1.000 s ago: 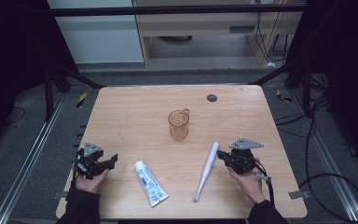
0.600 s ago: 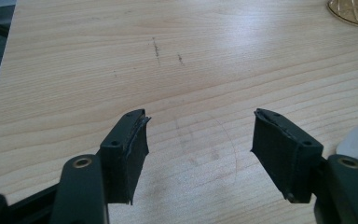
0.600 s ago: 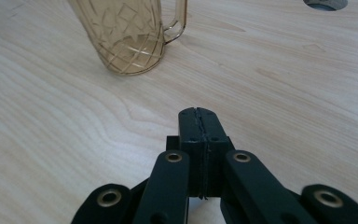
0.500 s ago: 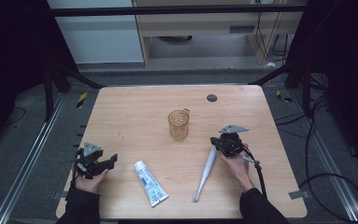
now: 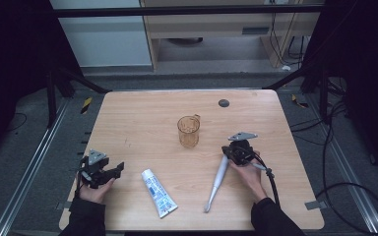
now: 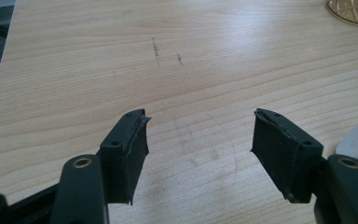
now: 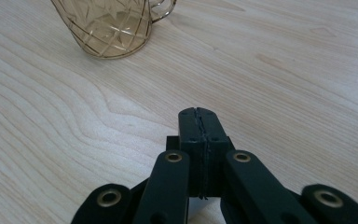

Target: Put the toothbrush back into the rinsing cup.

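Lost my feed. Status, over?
Right gripper shut, empty, at toothbrush top end. Left gripper open, empty. Cup beyond, toothpaste tube apart; nothing blocking.

Cup [image 5: 189,131] behind, tube [image 5: 159,193] left of toothbrush [image 5: 216,183], all on table [image 5: 142,118]

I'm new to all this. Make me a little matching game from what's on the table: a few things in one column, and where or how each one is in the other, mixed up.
Things:
1. amber glass mug
2. toothpaste tube
3. white toothbrush
4. left hand-held gripper

Places or states:
A. jaws wide apart over bare wood
B. lying just beside the right hand-held gripper, whose jaws are pressed together
C. standing upright near the table's middle
D. lying flat between the two hands, near the front edge

Pairs: 1-C, 2-D, 3-B, 4-A
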Motion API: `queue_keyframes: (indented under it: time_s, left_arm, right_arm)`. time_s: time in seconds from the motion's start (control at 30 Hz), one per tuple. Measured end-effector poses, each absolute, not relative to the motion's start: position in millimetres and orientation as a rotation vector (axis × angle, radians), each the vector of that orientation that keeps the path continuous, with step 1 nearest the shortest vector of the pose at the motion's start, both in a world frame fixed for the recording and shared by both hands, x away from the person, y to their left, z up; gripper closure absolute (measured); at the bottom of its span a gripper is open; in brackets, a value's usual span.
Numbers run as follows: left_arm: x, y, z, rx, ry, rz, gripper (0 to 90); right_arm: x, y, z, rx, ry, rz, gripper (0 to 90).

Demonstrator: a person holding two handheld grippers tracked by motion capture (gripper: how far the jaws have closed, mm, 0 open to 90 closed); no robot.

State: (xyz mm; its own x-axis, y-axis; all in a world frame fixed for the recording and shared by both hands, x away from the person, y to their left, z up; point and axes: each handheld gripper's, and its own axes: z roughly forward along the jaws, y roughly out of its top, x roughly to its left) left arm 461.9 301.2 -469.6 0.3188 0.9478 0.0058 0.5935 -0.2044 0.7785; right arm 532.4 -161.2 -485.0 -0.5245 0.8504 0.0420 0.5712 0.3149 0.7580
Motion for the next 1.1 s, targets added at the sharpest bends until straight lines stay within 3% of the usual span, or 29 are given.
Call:
queue_keyframes:
  time_s: [1.1]
  left_arm:
    - [461, 302, -468, 1.898, 1.358, 0.659, 34.6]
  right_arm:
    - [523, -177, -485, 1.283, 2.239, 0.929, 89.2]
